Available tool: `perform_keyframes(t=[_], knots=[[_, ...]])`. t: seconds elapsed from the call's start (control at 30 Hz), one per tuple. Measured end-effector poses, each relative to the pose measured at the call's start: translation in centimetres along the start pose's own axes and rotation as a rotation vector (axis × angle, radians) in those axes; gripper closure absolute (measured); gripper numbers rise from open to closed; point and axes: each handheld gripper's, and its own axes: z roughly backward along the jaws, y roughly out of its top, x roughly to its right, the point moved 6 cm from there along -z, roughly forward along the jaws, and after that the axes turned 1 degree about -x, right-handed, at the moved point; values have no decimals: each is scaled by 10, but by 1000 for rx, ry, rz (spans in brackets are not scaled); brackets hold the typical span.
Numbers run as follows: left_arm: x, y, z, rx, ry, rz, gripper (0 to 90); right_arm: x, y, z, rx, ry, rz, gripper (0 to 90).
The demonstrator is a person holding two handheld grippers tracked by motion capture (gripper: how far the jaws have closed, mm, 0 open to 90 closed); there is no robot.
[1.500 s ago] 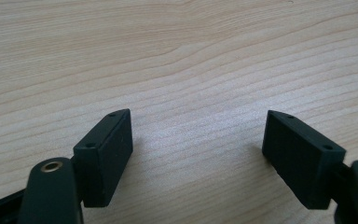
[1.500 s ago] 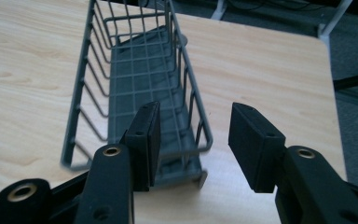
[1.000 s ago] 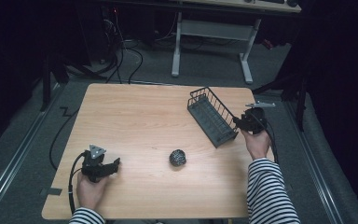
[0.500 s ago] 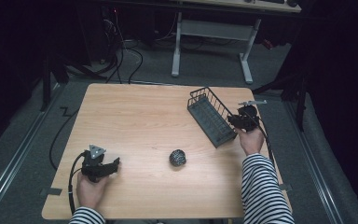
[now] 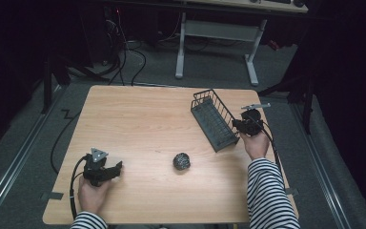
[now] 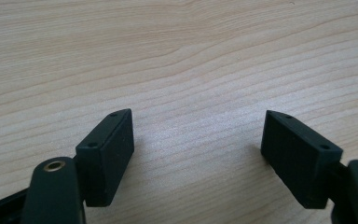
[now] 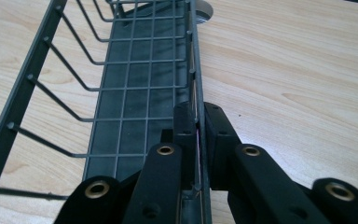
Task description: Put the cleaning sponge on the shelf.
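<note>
My right claw (image 7: 199,135): clamped on the rack's (image 5: 209,119) near wire wall, at the worktop's (image 5: 143,124) right edge. My left claw (image 6: 198,154): jaws wide apart, holding nothing, low over bare wood at the front left. Dark ball (image 5: 181,161): lies between them, touching neither.

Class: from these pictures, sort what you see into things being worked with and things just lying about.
In use:
- right gripper, jaws shut on the wire basket rim

Lying about:
- dark ball, mid-table, untouched
- left gripper, open over bare table
</note>
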Motion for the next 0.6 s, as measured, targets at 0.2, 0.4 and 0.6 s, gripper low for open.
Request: perform_keyframes(t=[0.2,0.4,0.6], knots=[[-1,0,0,4,-8,9,260,-5,-2,2,-9,4,13,859],[-1,0,0,3,0,3,265,-8,-5,4,-5,17,25,861],[-1,0,0,2,0,2,267,-14,-9,8,-10,25,59,861]])
